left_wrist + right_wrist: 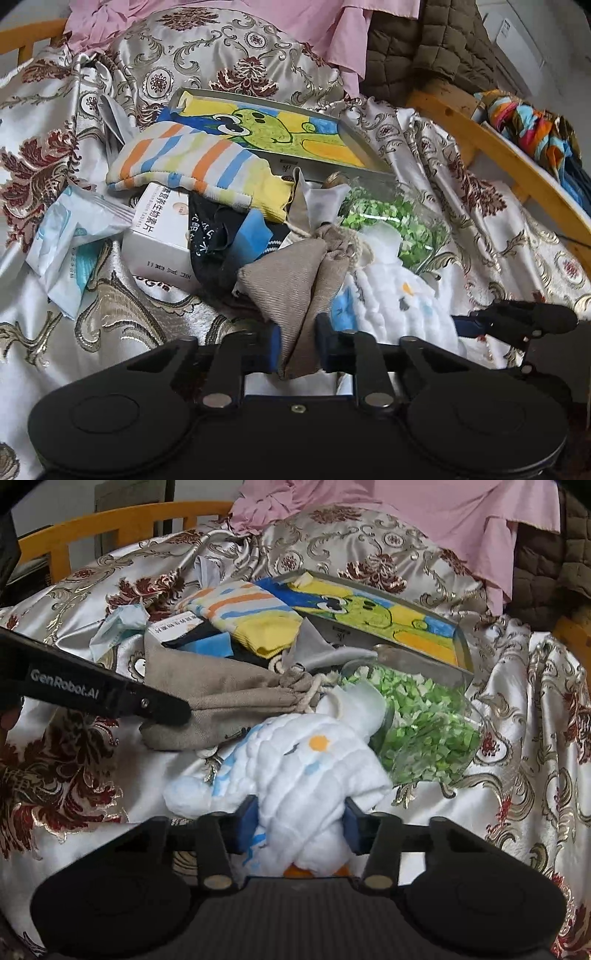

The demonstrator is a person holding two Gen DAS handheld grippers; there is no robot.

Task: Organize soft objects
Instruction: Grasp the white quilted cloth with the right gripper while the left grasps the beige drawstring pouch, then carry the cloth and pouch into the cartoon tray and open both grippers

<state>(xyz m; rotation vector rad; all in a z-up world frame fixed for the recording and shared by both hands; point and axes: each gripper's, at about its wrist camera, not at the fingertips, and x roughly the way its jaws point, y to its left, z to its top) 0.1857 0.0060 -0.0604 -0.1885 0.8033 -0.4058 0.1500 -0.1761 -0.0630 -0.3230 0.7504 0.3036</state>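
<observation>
bedspread [55, 332]: glossy satin brocade | drawstring bag [288, 280]: matt coarse-woven cloth | white cloth [306, 775]: soft, quilted | bed rail [498, 147]: smooth varnished wood | jar [424, 720]: clear, glossy

Soft, even daylight fills both views, with weak shadows. The shiny cream floral satin cover [55, 122] glints. Fisheye curvature bends the edges and darkens the corners; the fluffy white quilted cloth [306, 771] looks slightly blurred, perhaps from motion.
</observation>
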